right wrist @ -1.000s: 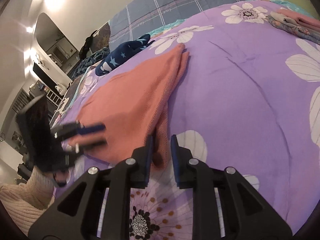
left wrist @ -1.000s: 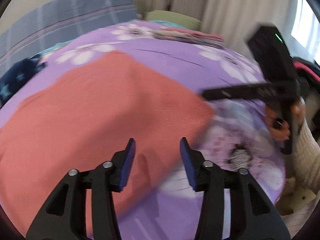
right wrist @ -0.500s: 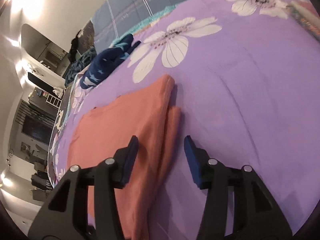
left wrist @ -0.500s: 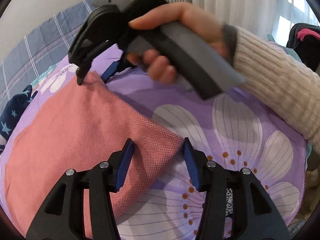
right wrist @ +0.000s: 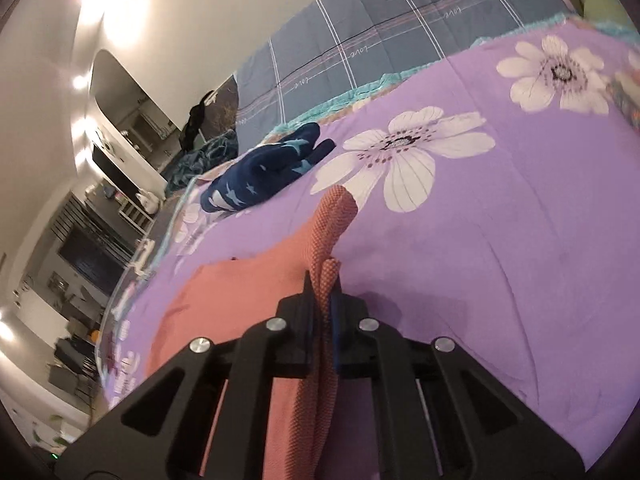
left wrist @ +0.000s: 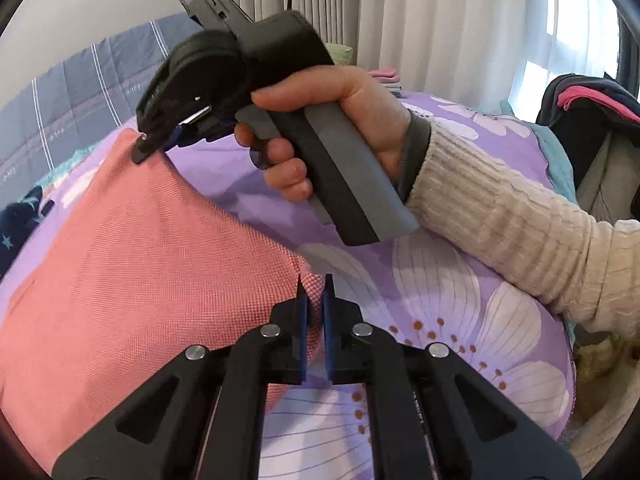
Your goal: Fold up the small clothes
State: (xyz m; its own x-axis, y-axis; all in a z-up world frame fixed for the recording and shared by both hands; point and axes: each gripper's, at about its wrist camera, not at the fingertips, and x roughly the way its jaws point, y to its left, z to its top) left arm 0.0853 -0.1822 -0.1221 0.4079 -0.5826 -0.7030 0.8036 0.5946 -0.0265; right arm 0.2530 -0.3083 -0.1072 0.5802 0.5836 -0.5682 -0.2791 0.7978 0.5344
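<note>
We pinch the salmon-pink knit cloth [left wrist: 132, 264]: our left gripper [left wrist: 313, 292] clamps its near corner, our right gripper [right wrist: 322, 296] its bunched far edge.

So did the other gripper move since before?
Yes. In the left wrist view, the right gripper went from the purple bedspread's window side across to the pink cloth's far corner, near the blue checked bedding.

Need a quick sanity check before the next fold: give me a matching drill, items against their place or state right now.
Items:
1. left gripper
2. right gripper
3. navy star garment
4. bedspread

States:
A. purple, white flowers
B. shut on the far corner of the pink cloth
C. lying loose beyond the pink cloth
D. shut on the near corner

Pairs: 1-D, 2-B, 3-C, 4-A
</note>
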